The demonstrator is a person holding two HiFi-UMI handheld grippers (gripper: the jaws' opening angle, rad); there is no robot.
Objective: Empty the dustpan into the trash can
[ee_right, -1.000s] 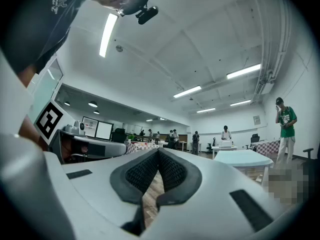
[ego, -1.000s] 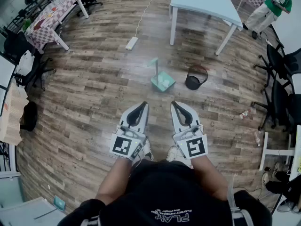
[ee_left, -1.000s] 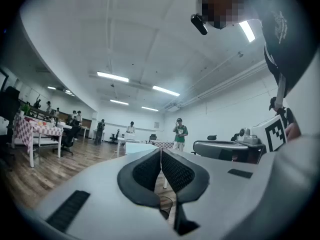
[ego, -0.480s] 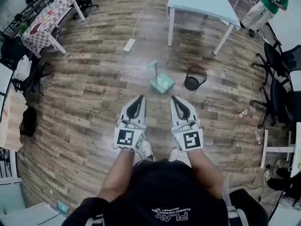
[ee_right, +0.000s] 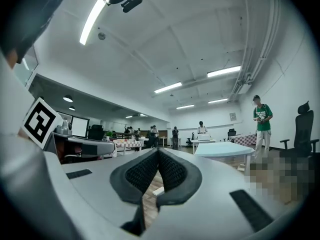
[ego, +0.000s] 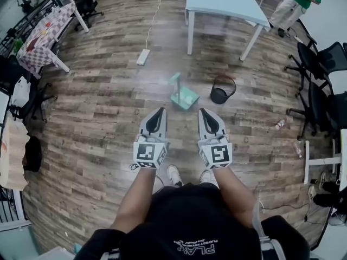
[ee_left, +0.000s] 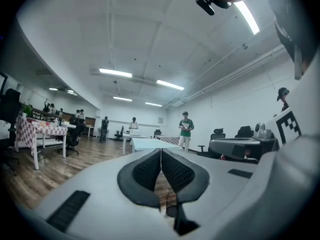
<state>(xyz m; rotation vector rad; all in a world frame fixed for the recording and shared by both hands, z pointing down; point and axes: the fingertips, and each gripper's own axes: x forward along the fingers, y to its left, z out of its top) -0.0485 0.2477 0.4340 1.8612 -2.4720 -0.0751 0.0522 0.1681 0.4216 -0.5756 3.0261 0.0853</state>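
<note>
Left gripper (ego: 159,111): jaws clenched pad to pad, nothing between them, held level at waist height. Right gripper (ego: 202,111): likewise clenched and empty, level, beside the left one. Dustpan (ego: 185,97): teal, resting on the wood floor (ego: 108,102) ahead of both grippers and apart from them, its handle (ego: 176,80) standing up at the far side; contents too small to make out. Trash can (ego: 222,93): black mesh, upright on the floor, near the dustpan's right side, not touching it. Step in hand, by judgement: the approach, with the dustpan not yet picked up and nothing emptied. Next move, by judgement: close in on the dustpan, lower one gripper, part its jaws and take the handle, keeping the pan level so nothing spills before it is over the trash can.
</note>
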